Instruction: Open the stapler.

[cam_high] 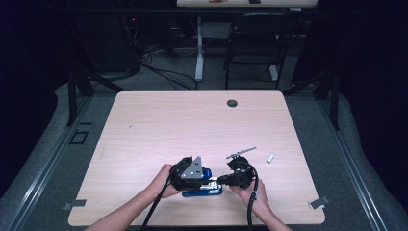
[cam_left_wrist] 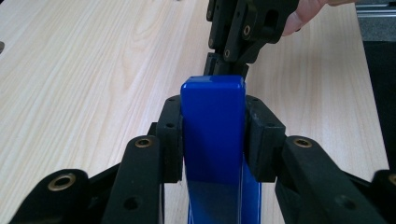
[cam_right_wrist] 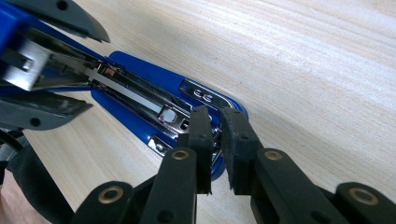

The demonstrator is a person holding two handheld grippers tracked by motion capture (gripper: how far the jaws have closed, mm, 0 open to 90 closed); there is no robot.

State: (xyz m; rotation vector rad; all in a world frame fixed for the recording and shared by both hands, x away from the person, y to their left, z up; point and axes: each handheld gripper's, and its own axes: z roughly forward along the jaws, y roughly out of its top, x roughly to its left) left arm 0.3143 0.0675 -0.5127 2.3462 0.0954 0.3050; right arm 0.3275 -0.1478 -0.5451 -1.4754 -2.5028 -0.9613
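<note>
Stapler (cam_left_wrist: 213, 140) blue, no readable label, left gripper (cam_left_wrist: 213, 135) clamping it, right gripper (cam_right_wrist: 215, 140) nearly closed.

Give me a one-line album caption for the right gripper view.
The right gripper reaches into the metal magazine of an opened blue stapler on a wooden table.

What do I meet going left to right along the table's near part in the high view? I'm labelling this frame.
Left gripper → blue stapler → right gripper → thin grey strip → small silver piece.
</note>
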